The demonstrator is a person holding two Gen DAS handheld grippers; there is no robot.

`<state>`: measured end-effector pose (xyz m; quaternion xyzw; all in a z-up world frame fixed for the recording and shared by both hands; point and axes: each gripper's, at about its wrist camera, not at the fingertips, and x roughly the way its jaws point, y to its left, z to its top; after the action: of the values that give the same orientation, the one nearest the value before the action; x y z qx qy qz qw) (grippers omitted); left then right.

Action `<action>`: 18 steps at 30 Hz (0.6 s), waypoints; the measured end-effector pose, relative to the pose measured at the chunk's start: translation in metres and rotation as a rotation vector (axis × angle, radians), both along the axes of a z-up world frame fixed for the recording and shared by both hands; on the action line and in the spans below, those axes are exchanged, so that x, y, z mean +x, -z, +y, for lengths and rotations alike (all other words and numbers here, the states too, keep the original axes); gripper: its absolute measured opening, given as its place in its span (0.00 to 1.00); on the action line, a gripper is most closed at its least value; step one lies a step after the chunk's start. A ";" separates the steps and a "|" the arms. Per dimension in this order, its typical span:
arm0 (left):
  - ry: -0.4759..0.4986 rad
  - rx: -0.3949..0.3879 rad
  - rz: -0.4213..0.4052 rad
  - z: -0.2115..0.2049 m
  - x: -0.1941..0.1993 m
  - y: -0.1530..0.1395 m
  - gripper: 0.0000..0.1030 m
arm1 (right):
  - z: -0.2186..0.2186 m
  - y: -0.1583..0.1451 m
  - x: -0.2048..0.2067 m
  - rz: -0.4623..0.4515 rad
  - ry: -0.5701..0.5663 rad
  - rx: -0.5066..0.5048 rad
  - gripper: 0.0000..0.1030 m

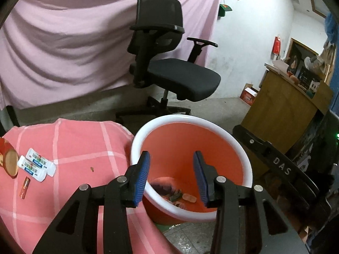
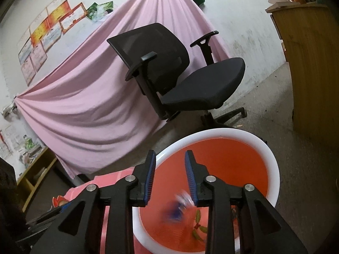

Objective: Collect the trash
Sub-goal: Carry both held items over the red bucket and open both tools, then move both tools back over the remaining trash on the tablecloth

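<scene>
Both jaws apart and empty over my orange bin (image 1: 222, 152), left gripper (image 1: 171, 177) and right gripper (image 2: 169, 176) at the drop step, blurred wrapper (image 2: 182, 203) falling in; next I fetch the sachets (image 1: 37, 165) off the pink cloth (image 1: 80, 148).

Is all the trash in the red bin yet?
Not yet. Some wrappers already lie inside the red bin, and a blurred piece is dropping below the open right gripper. The left gripper is empty. Two white packets and a battery remain on the pink cloth.
</scene>
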<state>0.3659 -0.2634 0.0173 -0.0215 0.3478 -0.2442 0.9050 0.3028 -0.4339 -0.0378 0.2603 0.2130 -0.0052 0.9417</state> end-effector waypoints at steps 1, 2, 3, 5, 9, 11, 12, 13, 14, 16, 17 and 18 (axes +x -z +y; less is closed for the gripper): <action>-0.004 -0.003 -0.001 0.003 -0.001 0.001 0.35 | 0.000 0.000 0.000 0.001 -0.002 0.000 0.29; -0.011 -0.006 -0.005 0.006 0.000 -0.002 0.35 | 0.001 0.000 0.000 0.001 -0.004 -0.002 0.29; -0.018 -0.008 -0.010 0.009 -0.002 -0.001 0.35 | 0.002 -0.001 0.001 0.002 -0.007 -0.006 0.29; -0.033 -0.011 -0.023 0.018 -0.004 -0.004 0.35 | 0.005 -0.002 0.001 0.001 -0.013 -0.014 0.29; -0.070 -0.014 -0.048 0.034 -0.009 -0.013 0.35 | 0.014 -0.006 0.002 -0.016 -0.030 -0.037 0.30; -0.098 -0.017 -0.074 0.045 -0.012 -0.020 0.35 | 0.020 -0.011 0.000 -0.044 -0.040 -0.051 0.34; -0.112 -0.018 -0.087 0.051 -0.015 -0.022 0.35 | 0.023 -0.013 -0.001 -0.058 -0.045 -0.056 0.39; -0.132 -0.020 -0.106 0.058 -0.018 -0.025 0.35 | 0.027 -0.017 -0.003 -0.083 -0.052 -0.065 0.41; -0.160 -0.021 -0.129 0.066 -0.021 -0.029 0.36 | 0.031 -0.019 -0.004 -0.099 -0.056 -0.073 0.42; -0.219 -0.025 -0.181 0.082 -0.029 -0.037 0.36 | 0.041 -0.027 -0.009 -0.147 -0.063 -0.095 0.42; -0.241 -0.027 -0.202 0.090 -0.033 -0.039 0.36 | 0.046 -0.029 -0.010 -0.165 -0.064 -0.102 0.42; -0.268 -0.028 -0.228 0.100 -0.038 -0.042 0.36 | 0.052 -0.032 -0.012 -0.186 -0.068 -0.108 0.42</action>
<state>0.3282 -0.1637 0.0591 -0.0525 0.2337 -0.1270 0.9625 0.2912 -0.3818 -0.0054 0.2014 0.1328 0.0395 0.9697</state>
